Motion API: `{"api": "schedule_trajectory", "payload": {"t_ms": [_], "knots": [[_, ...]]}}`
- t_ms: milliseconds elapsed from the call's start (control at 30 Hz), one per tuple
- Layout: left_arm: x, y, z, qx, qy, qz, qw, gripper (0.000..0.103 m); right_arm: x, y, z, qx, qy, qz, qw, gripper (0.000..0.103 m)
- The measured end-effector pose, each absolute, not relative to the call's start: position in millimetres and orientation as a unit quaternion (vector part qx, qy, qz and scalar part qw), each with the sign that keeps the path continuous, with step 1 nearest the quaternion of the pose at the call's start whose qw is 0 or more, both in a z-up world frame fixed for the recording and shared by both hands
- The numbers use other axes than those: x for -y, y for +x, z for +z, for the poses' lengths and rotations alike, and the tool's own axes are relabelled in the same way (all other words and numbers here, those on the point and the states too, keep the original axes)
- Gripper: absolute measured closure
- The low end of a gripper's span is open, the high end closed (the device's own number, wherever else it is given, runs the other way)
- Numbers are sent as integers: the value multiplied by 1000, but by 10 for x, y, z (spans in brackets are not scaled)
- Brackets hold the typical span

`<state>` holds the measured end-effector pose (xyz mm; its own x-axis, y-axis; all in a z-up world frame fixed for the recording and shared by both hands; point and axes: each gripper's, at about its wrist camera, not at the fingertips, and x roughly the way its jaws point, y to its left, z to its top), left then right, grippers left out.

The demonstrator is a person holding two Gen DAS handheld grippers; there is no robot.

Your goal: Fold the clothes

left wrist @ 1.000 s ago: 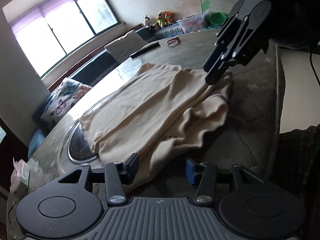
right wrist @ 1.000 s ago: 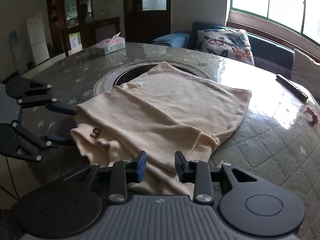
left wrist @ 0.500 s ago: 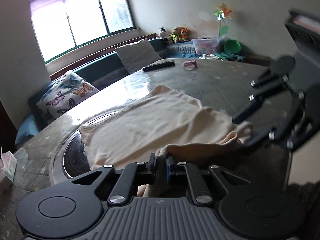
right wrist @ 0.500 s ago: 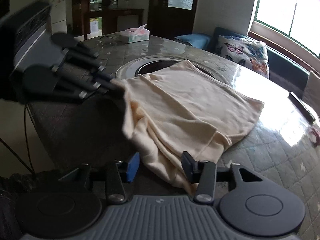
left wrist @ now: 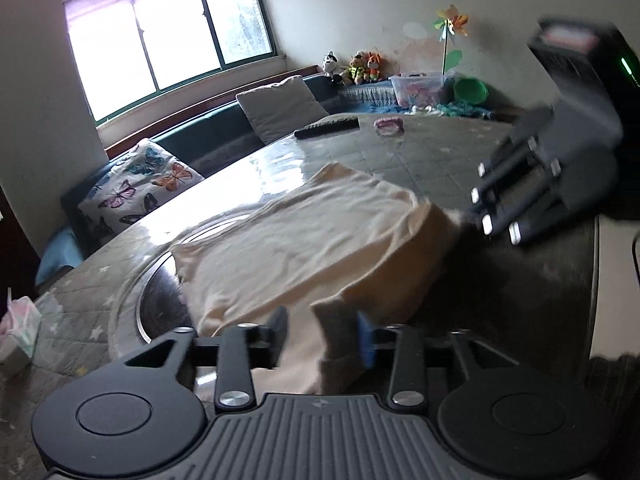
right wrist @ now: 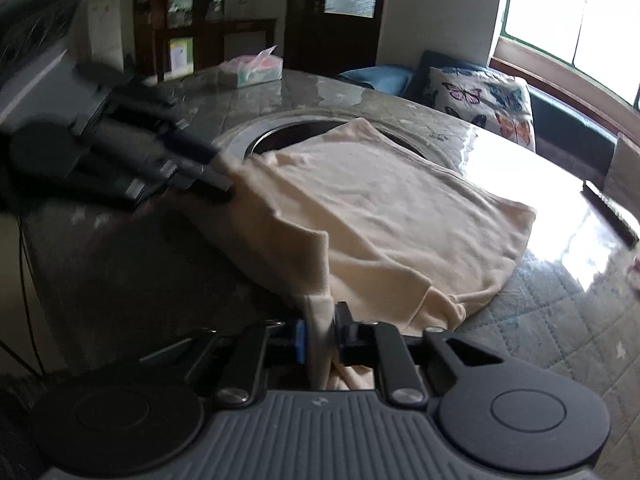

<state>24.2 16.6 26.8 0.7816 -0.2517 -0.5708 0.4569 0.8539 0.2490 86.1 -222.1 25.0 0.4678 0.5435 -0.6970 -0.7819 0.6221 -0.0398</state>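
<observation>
Fold under way: right gripper (right wrist: 320, 338) closing, pinching cream garment (right wrist: 380, 208) at table's (right wrist: 560, 320) near edge; left gripper (left wrist: 322, 334) opening, cloth between. Next: carry edge across.

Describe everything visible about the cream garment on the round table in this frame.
The cream garment is a soft, plain knit top, partly folded, lying across the table and over part of its dark round centre inset. Its near edge is lifted off the surface. The right gripper is closing, with a hem corner bunched between its pads. The left gripper is opening, with the other near corner between its fingers. The far end rests flat, lightly wrinkled.
</observation>
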Motion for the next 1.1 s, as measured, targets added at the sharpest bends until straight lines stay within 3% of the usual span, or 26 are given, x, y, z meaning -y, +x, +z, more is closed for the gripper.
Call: {"api": "schedule_trajectory", "payload": {"t_ms": [400,433,567,633,1100], "knots": [[-84,77,-53,-257,283,-170,908,52,2245,1021,483,-315,-132,387,856,94],[-85,85,-75,-259,286,-169,907,53,2251,1027,489,-314,-129,386,858,94],[-121,103,-99,-259,295,-166,905,85,2272,1037,484,-314,-120,376,863,95],[-144,82,-55,-253,294,-168,906,91,2281,1017,479,-315,-119,376,864,95],[-235,-687,726,-226,246,-195,922,97,2637,442,869,-288,-101,407,861,96]]}}
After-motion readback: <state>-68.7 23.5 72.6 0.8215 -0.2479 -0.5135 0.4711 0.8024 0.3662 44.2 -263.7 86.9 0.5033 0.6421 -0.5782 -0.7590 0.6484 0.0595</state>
